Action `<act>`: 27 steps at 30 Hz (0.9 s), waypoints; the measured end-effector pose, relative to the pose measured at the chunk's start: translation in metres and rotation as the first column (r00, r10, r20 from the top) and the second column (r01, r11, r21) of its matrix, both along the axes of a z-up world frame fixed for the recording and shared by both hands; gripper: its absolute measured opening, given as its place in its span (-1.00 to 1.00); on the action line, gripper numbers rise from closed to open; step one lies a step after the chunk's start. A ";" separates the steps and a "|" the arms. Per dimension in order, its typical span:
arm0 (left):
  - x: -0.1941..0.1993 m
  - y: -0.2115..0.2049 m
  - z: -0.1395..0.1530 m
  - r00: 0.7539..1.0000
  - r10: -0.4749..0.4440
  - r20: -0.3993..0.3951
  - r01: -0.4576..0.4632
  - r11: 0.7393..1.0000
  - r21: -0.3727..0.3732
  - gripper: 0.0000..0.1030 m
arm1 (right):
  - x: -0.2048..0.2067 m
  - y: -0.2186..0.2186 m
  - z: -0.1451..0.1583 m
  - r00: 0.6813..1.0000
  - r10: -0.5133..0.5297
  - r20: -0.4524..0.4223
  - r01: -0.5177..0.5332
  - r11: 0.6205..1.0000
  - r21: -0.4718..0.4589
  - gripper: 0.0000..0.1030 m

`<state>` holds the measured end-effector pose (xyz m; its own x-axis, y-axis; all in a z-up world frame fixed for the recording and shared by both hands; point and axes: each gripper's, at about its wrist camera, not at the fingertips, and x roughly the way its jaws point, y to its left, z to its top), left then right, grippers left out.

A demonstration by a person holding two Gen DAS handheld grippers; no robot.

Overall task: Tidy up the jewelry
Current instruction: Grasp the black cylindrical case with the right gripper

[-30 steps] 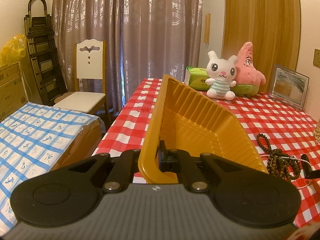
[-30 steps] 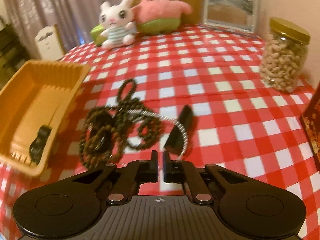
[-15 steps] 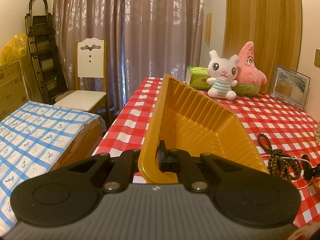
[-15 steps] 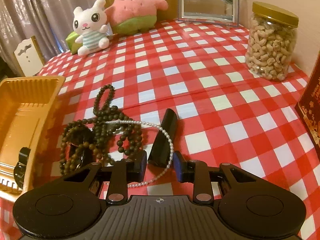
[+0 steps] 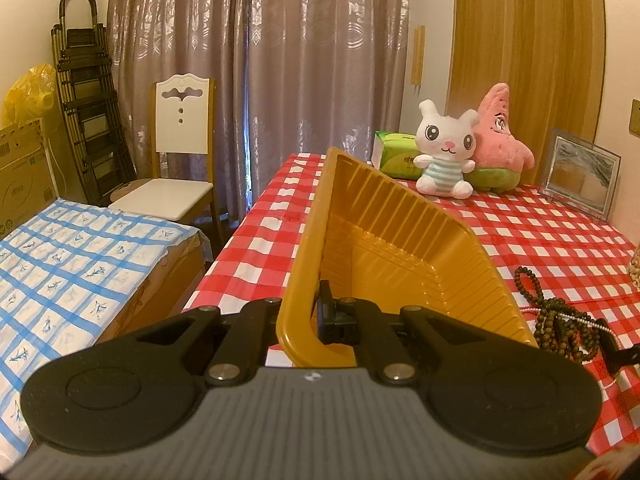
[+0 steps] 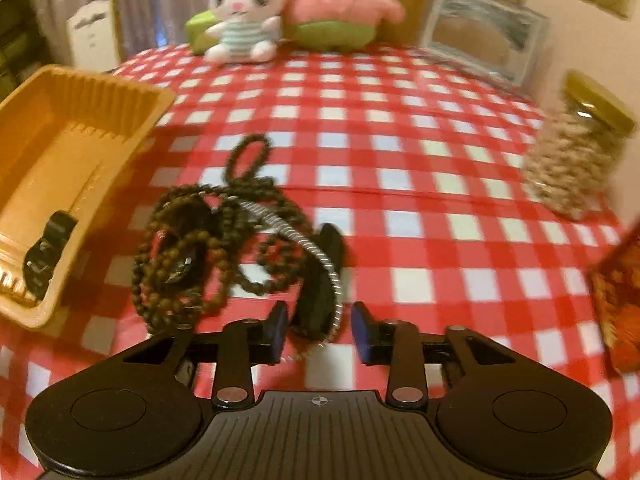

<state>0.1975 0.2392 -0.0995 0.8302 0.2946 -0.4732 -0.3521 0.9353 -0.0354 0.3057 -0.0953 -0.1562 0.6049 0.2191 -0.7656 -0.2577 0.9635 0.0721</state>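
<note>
My left gripper is shut on the near rim of a ribbed yellow tray, which it holds tilted on the checked tablecloth. One of its fingers shows inside the tray in the right wrist view. Right of the tray lies a tangle of brown bead strands, with a pearl strand looped over a black oblong piece. My right gripper hovers low over the near end of that black piece. Its jaws are opening, with the piece and pearls between them and untouched. The beads also show in the left wrist view.
A jar of cashews stands at the right and a red box at the right edge. Two plush toys, a green tissue pack and a picture frame line the far side. A chair and a covered box stand left of the table.
The right gripper's jaws have spread from almost shut to well apart, and they now straddle the near end of the black piece. The left gripper and the tray have not moved.
</note>
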 end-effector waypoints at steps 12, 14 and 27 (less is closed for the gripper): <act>-0.001 0.000 -0.001 1.000 -0.002 -0.002 0.002 1.000 -0.001 -0.90 | 0.006 0.007 -0.003 1.000 0.015 0.020 -0.016 0.998 0.053 -0.37; -0.001 0.000 -0.001 1.000 -0.002 -0.002 0.002 1.000 0.000 -0.90 | 0.008 0.010 -0.006 1.000 0.007 0.024 -0.007 1.000 0.024 -0.40; -0.001 0.000 -0.001 1.000 -0.004 -0.001 0.004 1.000 0.000 -0.90 | 0.026 0.011 -0.017 1.000 -0.026 -0.006 0.026 0.999 0.034 -0.58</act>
